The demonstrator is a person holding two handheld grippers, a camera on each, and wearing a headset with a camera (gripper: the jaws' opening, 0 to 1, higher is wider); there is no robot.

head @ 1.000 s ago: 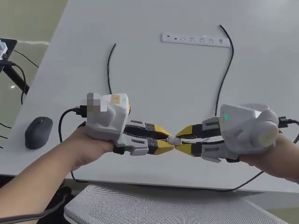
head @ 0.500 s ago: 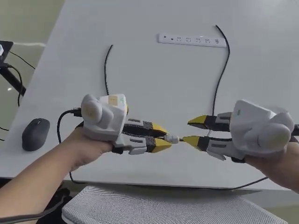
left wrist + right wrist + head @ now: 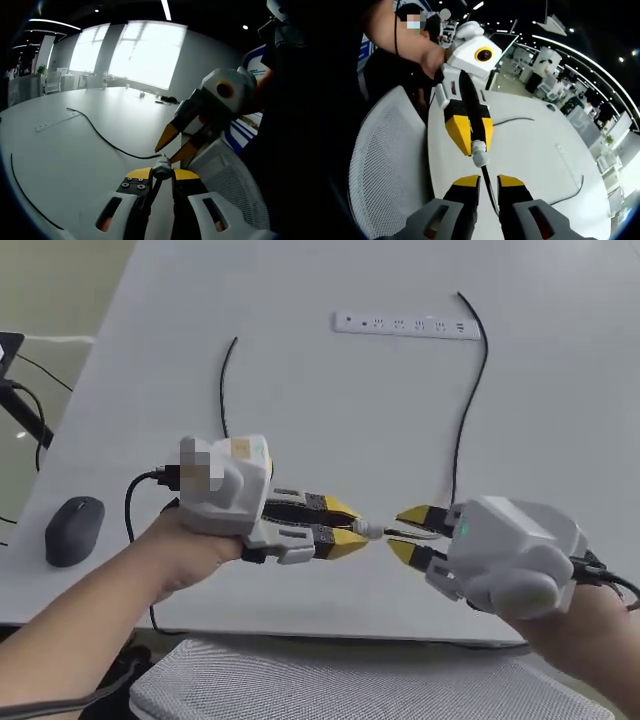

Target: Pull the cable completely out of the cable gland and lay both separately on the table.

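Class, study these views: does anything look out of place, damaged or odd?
Nothing stands out. The left tool holds the cable gland in mid-air, its cable intact and running between the open jaws of the right tool.

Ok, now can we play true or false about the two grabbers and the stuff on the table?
1. The left gripper pinches the cable gland. True.
2. The right gripper has its fingers squeezed shut. False: they are open, with the black cable running between them.
3. A mouse sits on the table. True.
4. The power strip is red. False: it is white.
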